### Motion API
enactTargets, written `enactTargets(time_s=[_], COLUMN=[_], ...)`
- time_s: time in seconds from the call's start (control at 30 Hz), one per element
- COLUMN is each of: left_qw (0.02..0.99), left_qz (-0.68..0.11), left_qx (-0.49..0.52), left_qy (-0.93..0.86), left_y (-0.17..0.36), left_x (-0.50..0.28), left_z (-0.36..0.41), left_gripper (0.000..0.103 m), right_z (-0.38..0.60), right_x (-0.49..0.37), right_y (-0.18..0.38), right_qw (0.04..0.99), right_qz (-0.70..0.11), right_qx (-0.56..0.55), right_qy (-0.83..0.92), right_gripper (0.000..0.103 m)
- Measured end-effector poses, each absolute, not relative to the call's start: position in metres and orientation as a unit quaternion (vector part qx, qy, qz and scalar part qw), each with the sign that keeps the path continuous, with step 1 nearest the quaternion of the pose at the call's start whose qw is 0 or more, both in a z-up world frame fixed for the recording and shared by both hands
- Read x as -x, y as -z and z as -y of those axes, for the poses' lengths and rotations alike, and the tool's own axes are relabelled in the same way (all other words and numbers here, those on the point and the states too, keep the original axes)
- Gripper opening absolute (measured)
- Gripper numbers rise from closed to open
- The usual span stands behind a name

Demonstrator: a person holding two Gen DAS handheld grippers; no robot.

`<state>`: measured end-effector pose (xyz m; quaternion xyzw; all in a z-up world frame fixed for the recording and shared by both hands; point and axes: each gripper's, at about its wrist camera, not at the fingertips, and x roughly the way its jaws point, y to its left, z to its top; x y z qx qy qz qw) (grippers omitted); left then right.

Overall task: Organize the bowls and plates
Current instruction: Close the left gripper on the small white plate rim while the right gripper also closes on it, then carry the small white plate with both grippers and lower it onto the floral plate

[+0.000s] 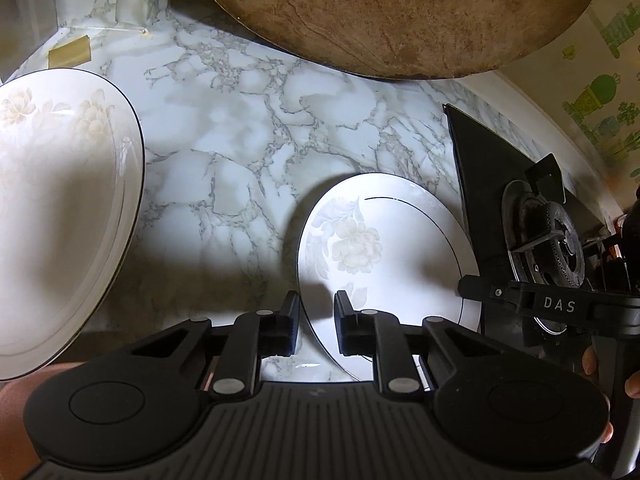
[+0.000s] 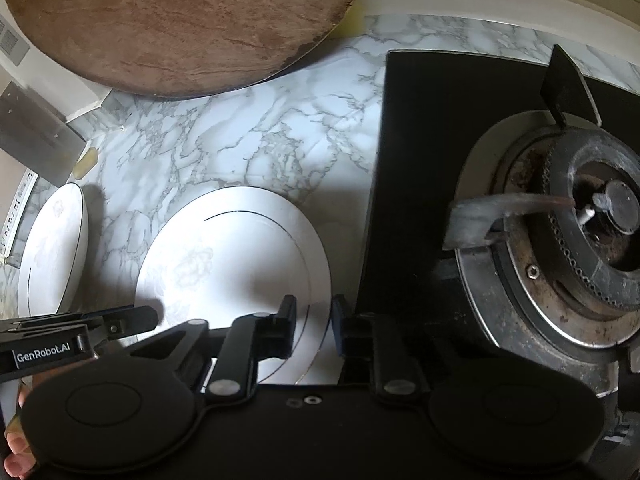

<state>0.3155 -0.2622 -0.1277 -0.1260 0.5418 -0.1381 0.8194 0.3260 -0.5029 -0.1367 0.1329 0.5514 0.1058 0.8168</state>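
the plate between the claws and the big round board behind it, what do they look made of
Plate: likely glazed porcelain, glossy white, faint flower print, thin dark rim line. Round board: seemingly wood, matte brown, streaky grain and worn patches.

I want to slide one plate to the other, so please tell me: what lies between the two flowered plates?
Only bare marble counter separates the near plate from the far plate, best seen in the left wrist view.

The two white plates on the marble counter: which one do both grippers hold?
The plate beside the black stove, with the left gripper on its left rim and the right gripper on its right rim. The other plate lies apart, untouched.
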Motion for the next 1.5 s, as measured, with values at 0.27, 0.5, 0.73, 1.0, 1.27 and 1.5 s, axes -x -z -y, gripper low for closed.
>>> enactTargets(time_s=[0.27,0.5,0.73,1.0,1.27,1.5], left_qw=[0.825,0.832,0.842,0.860,0.870,0.872], left_qz=[-0.536,-0.526,-0.508,-0.482,-0.467,-0.463], left_qx=[0.125,0.129,0.144,0.147,0.153,0.162], left_qy=[0.130,0.121,0.110,0.082,0.032,-0.010], left_y=[0.125,0.116,0.099,0.074,0.057,0.051], left_x=[-0.311,-0.307,-0.306,-0.304,-0.303,-0.304], left_z=[0.258,0.246,0.225,0.189,0.141,0.099], left_gripper=[0.015,0.015,0.015,0.015,0.015,0.015], right_z=[0.500,0.489,0.474,0.442,0.388,0.342], right_x=[-0.318,-0.316,-0.317,-0.324,-0.339,-0.346], right_y=[0.134,0.120,0.106,0.081,0.067,0.070], right_qw=[0.825,0.834,0.841,0.850,0.850,0.843], right_qz=[-0.539,-0.526,-0.512,-0.492,-0.483,-0.483], right_qx=[-0.131,-0.124,-0.120,-0.113,-0.093,-0.083], right_qy=[-0.106,-0.114,-0.125,-0.152,-0.190,-0.222], right_gripper=[0.013,0.013,0.013,0.012,0.012,0.012])
